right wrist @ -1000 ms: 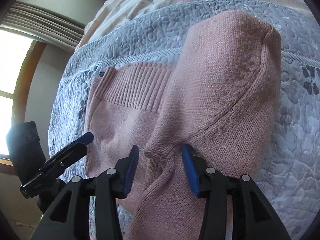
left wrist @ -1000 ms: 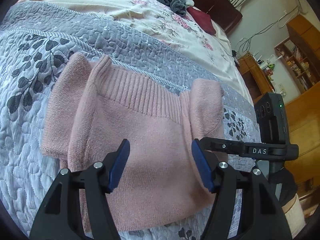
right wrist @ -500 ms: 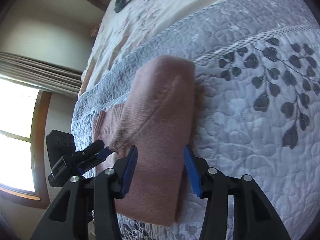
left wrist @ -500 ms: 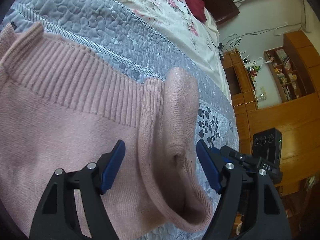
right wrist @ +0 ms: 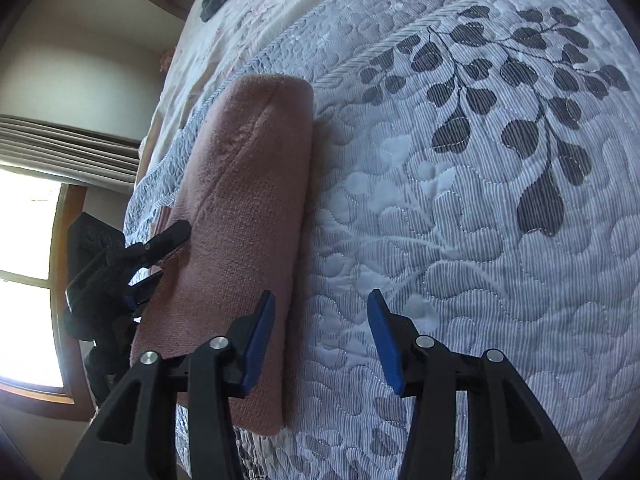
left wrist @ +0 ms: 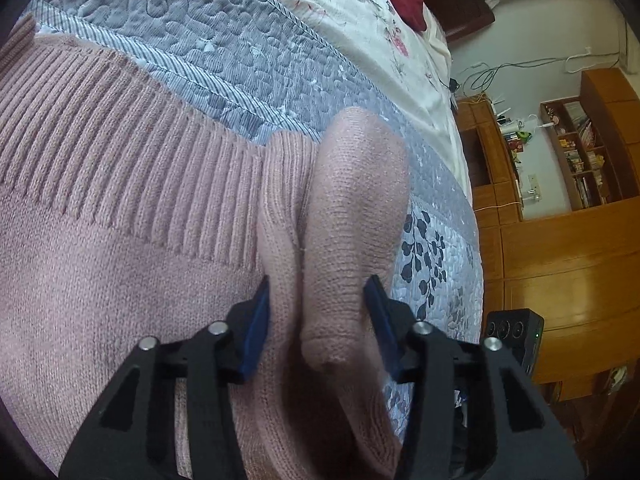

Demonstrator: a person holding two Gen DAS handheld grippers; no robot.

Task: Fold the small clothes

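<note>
Pink sweater (left wrist: 120, 248) is on the quilt (right wrist: 460, 200); left gripper (left wrist: 318, 320) straddles its folded sleeve at 6 o'clock, jaws apart, right gripper (right wrist: 322, 336) open and empty, so the thick knit could easily spring back unfolded.

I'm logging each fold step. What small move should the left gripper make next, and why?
Probably close the left gripper on the pink sweater: its open jaws straddle the raised sleeve fold, while the right gripper is open over the quilt.

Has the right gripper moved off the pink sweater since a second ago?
Yes. The right gripper slid rightward off the pink sweater; its open jaws now frame bare quilt, with the sweater's edge at the left jaw.
</note>
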